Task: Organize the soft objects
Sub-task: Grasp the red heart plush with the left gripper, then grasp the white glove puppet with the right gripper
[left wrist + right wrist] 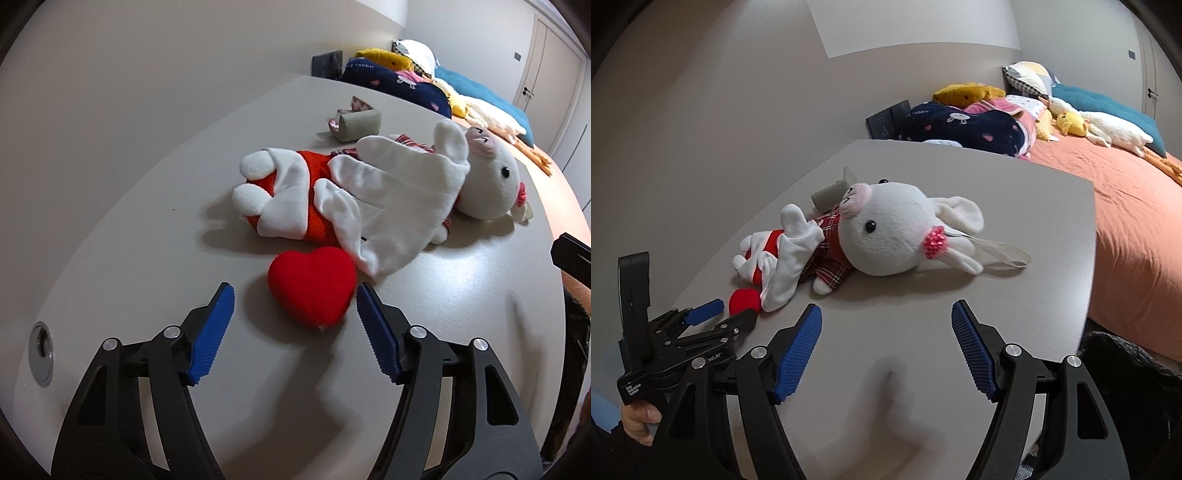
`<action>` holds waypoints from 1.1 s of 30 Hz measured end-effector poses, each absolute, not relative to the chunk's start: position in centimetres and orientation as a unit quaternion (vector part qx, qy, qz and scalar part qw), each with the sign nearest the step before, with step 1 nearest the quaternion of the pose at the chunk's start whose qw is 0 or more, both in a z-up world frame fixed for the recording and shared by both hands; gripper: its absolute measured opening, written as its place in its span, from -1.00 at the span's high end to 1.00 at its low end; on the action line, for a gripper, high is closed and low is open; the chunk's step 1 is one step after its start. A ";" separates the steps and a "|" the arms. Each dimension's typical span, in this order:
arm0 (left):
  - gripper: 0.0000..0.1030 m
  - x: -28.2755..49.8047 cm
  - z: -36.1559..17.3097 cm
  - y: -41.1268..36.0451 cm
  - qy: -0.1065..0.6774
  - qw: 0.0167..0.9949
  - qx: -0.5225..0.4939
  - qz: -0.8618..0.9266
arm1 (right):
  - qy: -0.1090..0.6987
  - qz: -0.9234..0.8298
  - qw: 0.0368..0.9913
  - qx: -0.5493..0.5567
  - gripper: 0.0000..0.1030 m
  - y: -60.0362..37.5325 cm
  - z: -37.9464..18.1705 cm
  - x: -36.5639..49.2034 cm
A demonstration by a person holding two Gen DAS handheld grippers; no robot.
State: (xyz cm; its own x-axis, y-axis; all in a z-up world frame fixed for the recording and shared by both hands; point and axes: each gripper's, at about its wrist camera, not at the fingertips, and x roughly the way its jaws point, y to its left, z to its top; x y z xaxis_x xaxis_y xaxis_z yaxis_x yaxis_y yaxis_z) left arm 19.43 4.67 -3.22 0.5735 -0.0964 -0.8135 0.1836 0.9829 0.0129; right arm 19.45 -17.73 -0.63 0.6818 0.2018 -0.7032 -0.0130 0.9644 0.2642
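My left tongs (295, 299) wide, flanking red heart (312, 286) on counter (129, 221); white glove (388, 199) touching heart's far side. Right tongs (886, 317) wide, empty; plush pig (886, 232) beyond.

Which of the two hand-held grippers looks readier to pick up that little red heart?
The left hand-held gripper. Its open jaws sit on either side of the red heart on the table. The right hand-held gripper, also open, faces bare table near the plush pig, away from the heart.
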 end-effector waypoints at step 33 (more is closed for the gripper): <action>0.07 19.9 -1.1 10.4 0.447 0.894 0.034 0.003 | 0.417 0.121 0.892 0.129 -0.41 -9.3 -2.1 27.6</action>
State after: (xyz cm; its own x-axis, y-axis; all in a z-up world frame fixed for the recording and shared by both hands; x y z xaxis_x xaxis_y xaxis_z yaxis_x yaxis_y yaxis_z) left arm 19.94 10.38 -1.12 0.6007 0.0359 -0.7987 0.0255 0.9976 0.0639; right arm 27.59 -9.31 -2.06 0.6227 0.3236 -0.7124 -0.1092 0.9375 0.3304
